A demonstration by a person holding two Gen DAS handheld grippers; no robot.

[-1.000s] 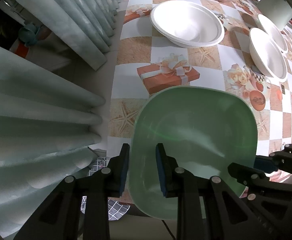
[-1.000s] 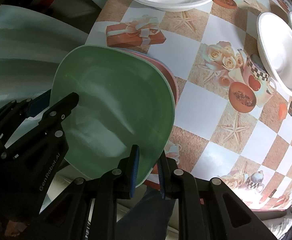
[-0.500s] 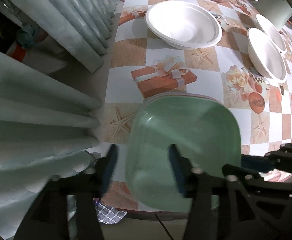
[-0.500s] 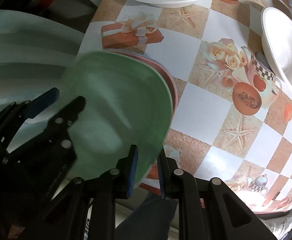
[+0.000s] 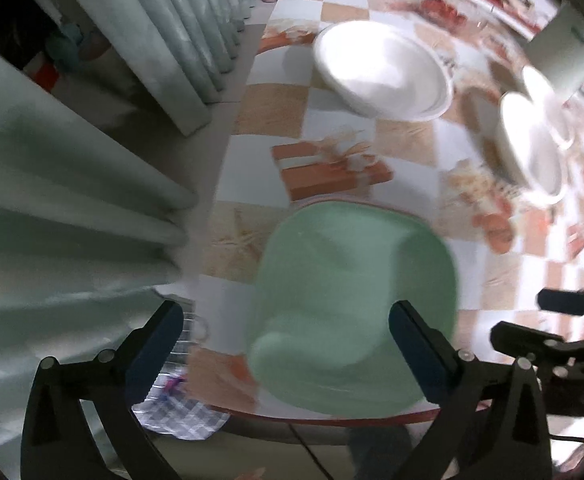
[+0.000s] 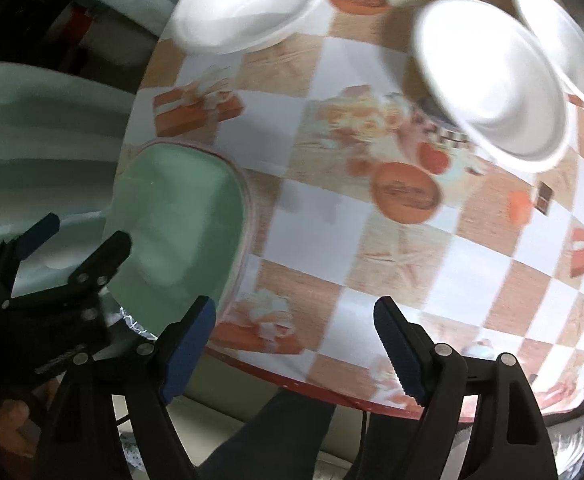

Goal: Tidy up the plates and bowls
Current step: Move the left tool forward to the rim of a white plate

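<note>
A green square plate [image 5: 352,304] lies on top of a pink plate, whose rim just shows, at the table's near left corner; it also shows in the right wrist view [image 6: 179,232]. My left gripper [image 5: 287,344] is open and empty, held just above the plate's near edge. My right gripper [image 6: 296,348] is open and empty over the table's front edge, to the right of the plate. Three white bowls stand further back: one far left [image 5: 380,68] [image 6: 247,4] and two to the right [image 6: 492,76] [image 6: 560,44].
The table [image 6: 332,216] has a checked cloth with printed gift boxes and cups. Pale green curtains [image 5: 71,184] hang close on the left. A dish of red food [image 5: 448,4] stands at the far end. A checked cloth [image 5: 179,412] lies below the table corner.
Both grippers have let go of the green plate and opened wide. The plate now rests on the pink one. Both grippers have pulled back and up; the right one swung right.
</note>
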